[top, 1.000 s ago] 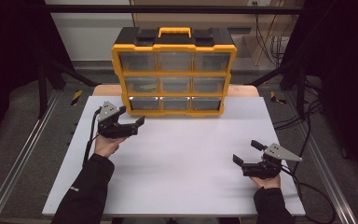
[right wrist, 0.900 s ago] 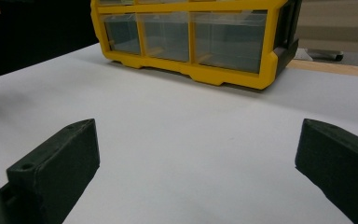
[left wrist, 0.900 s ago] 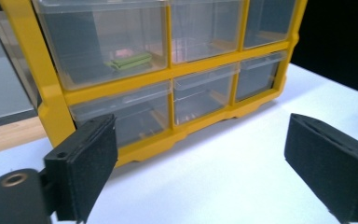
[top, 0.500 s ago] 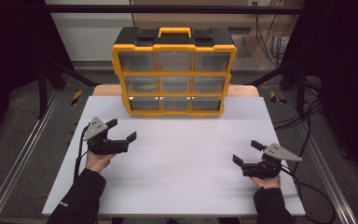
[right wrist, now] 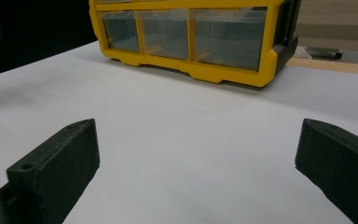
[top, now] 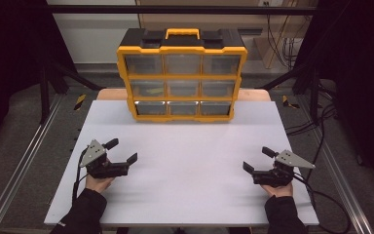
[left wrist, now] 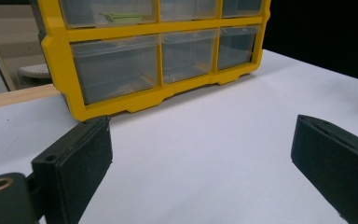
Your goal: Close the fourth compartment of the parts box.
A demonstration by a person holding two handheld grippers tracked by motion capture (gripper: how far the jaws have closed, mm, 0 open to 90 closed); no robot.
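A yellow and black drawer organizer (top: 182, 80) with clear drawers and a top handle stands at the far middle of the white table (top: 190, 195). My left gripper (top: 122, 150) sits low over the table's near left, open, its jaws having just widened with nothing between them. At the near right my right gripper (top: 257, 159) is open and empty too. In the left gripper view the gripper (left wrist: 200, 163) faces the organizer's (left wrist: 163, 29) bottom row of drawers. In the right gripper view the gripper (right wrist: 196, 168) looks across bare table at the organizer (right wrist: 223, 74).
A wooden board (top: 109, 93) shows behind the white table top beside the organizer. Metal rails (top: 24, 156) run along both sides of the table. Cables (top: 321, 126) lie on the floor at the right.
My left gripper has moved back from near the organizer toward the near left of the table and has sunk lower. The right gripper has stayed where it was.
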